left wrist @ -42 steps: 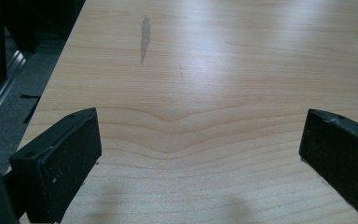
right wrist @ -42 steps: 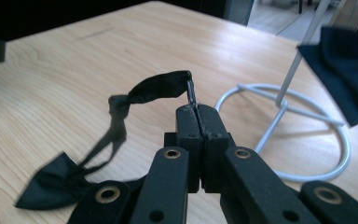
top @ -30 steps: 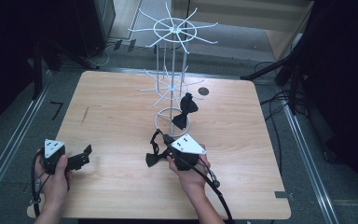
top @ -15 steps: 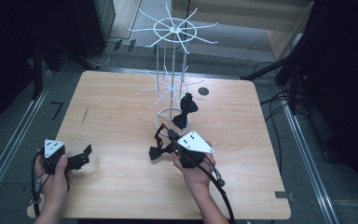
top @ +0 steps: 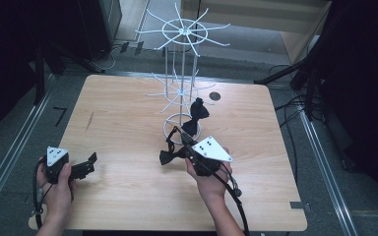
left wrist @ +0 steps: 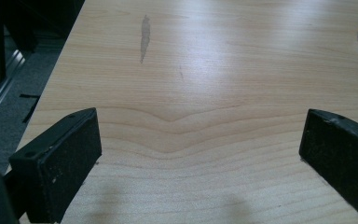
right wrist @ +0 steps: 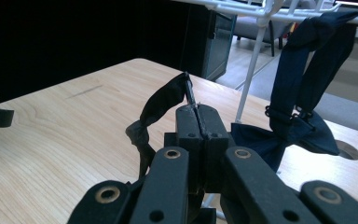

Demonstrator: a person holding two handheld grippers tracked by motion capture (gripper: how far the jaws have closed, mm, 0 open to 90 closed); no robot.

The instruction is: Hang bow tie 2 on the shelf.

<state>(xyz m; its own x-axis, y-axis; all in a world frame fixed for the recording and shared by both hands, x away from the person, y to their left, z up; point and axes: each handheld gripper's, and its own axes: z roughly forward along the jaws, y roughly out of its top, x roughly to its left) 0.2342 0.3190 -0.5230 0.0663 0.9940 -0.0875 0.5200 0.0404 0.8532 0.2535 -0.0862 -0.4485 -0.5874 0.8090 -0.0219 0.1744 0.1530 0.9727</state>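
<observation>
Wooden table (top: 128, 113), right gripper (right wrist: 196, 112) pinching bow tie (right wrist: 161, 105)

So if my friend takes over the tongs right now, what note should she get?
Right tongs: shut on the strap of a black bow tie, lifted just above the table, in front of the white wire rack.
Left tongs: open, holding nothing, low over the table's near left corner.
Done: one dark bow tie already hangs on a lower arm of the rack.
Left: probably carry the held bow tie to a free rack arm, loop its strap over, then let go. Mind the strap so it doesn't slip from the grip.
</observation>
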